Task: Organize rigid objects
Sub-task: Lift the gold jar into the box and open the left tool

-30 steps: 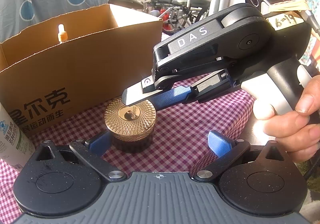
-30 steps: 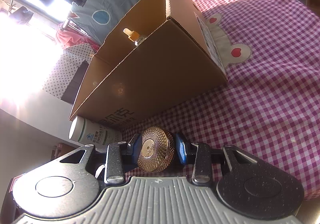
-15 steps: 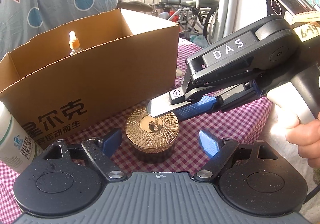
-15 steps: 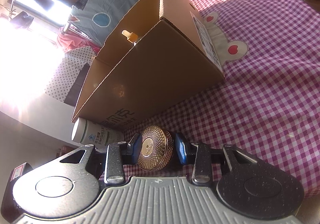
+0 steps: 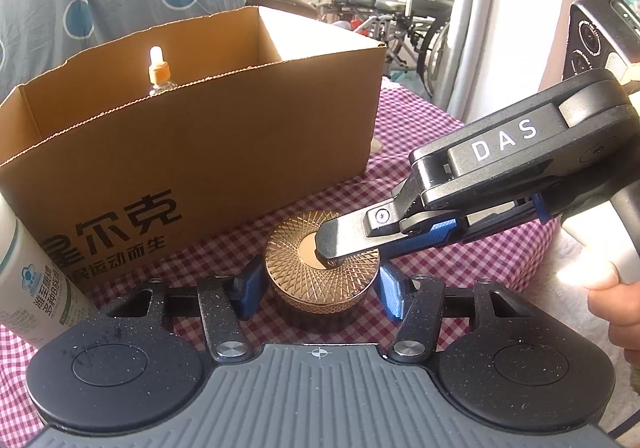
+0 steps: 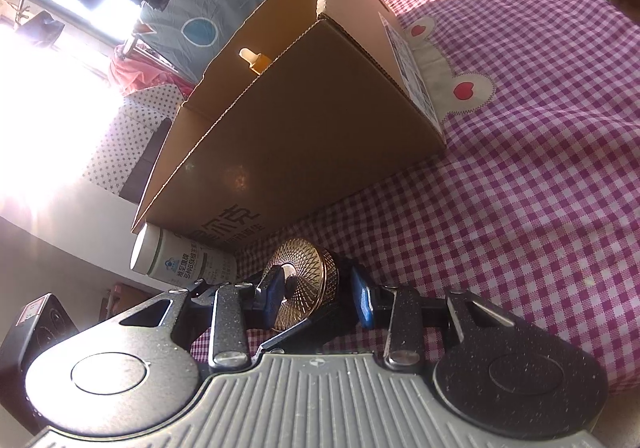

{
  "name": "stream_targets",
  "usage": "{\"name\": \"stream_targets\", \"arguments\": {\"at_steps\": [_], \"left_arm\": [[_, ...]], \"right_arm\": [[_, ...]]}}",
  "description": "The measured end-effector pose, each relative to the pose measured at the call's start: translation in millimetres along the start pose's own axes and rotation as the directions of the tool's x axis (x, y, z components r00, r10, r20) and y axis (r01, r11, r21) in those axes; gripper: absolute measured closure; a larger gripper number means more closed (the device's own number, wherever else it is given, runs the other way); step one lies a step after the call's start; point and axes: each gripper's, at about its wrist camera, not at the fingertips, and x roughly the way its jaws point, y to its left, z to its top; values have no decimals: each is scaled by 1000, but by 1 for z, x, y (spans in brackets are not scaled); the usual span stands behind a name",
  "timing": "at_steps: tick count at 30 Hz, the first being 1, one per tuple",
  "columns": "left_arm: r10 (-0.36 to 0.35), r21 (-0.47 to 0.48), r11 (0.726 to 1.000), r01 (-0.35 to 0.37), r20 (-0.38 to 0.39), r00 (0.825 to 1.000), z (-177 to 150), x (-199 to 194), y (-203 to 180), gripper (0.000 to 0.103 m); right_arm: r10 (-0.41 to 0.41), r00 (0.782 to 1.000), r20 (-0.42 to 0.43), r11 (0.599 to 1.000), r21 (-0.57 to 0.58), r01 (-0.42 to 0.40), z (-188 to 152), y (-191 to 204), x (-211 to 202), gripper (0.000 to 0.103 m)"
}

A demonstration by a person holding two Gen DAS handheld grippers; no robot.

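Jar: a small round jar [image 5: 322, 272] with a gold, cross-hatched lid is standing on the checked cloth [image 5: 404, 128] of the bench, just in front of the box [image 5: 224, 152].
Left hand-held gripper [image 5: 318, 288]: its blue pads are sitting either side of the jar; the jaws have just been closing, and contact is not certain yet.
Right hand-held gripper [image 6: 316, 298]: it is reaching in from the right, partly closed, pinching the lid top and bottom.
Handling: it is looking rigid and probably fairly heavy; the metal lid may be slippery, and a glass body would be fragile.
Hold: gripping the dark body below the lid seems safest, since the lid could lift off.
Nearby: a white bottle [image 5: 28, 280] is standing left of the jar; a dropper bottle [image 5: 158, 72] is standing inside the box.
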Motion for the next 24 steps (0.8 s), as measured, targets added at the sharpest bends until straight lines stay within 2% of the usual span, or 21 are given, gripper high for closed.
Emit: {"name": "stream_targets", "arguments": {"at_steps": [13, 24], "left_arm": [[18, -21, 1000, -17, 23, 1000, 1, -12, 0, 48], [49, -28, 999, -46, 103, 993, 13, -42, -3, 48]], "right_arm": [[-1, 1000, 16, 999, -33, 2, -5, 13, -1, 63], [40, 997, 71, 997, -75, -34, -6, 42, -26, 63]]}}
